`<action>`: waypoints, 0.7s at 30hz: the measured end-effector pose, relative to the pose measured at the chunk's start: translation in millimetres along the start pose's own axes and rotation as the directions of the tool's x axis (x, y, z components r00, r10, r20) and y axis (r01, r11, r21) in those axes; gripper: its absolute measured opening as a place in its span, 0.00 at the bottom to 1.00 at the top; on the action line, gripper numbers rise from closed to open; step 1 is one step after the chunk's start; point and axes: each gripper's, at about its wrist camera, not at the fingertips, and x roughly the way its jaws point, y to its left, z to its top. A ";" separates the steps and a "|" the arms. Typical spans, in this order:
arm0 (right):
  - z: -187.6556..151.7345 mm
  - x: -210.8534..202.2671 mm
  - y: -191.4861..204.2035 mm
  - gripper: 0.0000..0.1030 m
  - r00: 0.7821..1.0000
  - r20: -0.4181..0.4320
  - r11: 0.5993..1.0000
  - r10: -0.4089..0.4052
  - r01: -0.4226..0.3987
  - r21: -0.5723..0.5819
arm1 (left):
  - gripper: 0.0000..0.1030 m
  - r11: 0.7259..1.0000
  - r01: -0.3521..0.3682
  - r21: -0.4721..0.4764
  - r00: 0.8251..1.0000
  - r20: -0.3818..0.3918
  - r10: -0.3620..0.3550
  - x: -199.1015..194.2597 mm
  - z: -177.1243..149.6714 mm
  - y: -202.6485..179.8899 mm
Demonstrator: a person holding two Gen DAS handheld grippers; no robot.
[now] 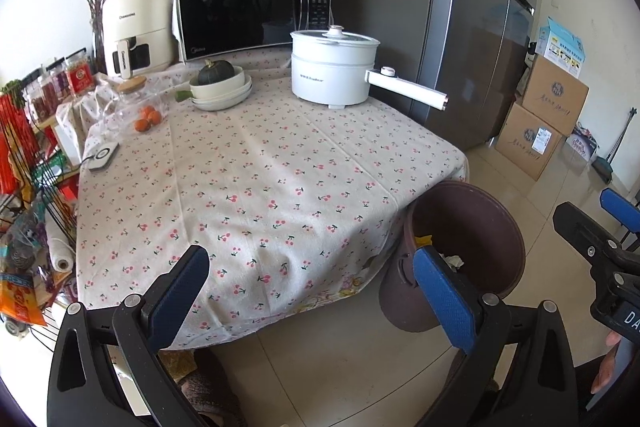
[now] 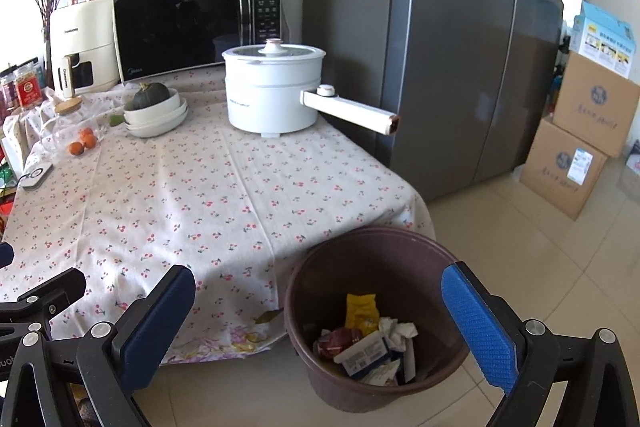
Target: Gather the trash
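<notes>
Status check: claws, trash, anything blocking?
Both claws, left and right, open, empty. Trash in bin beside table. Nothing blocking.

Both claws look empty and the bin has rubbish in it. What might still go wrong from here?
Two things, I would guess. The brown bin stands right against the hanging tablecloth, so a swinging right claw might knock the bin or snag the cloth. The white pot's handle juts past the table edge, where an arm could bump it. The left claw is open and empty too, so nothing can drop.
</notes>
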 end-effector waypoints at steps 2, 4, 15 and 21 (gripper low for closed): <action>-0.6 -2.9 1.1 0.98 1.000 0.008 1.000 0.002 -0.001 -0.004 | 1.00 1.000 0.018 -0.011 1.000 -0.004 -0.018 -0.6 0.6 1.0; -1.1 -4.5 2.7 0.98 1.000 0.014 1.000 -0.006 0.006 -0.015 | 1.00 1.000 0.027 -0.009 1.000 -0.008 -0.028 -0.7 0.7 0.9; -5.0 -1.5 7.8 0.99 1.000 -0.001 1.000 -0.006 0.006 -0.027 | 1.00 1.000 0.031 0.005 1.000 0.000 -0.031 -3.2 -0.8 -0.2; -5.1 -1.9 6.0 0.99 1.000 0.002 1.000 -0.005 0.005 -0.021 | 1.00 0.999 0.033 0.008 0.999 -0.001 -0.033 -4.3 -1.2 -0.4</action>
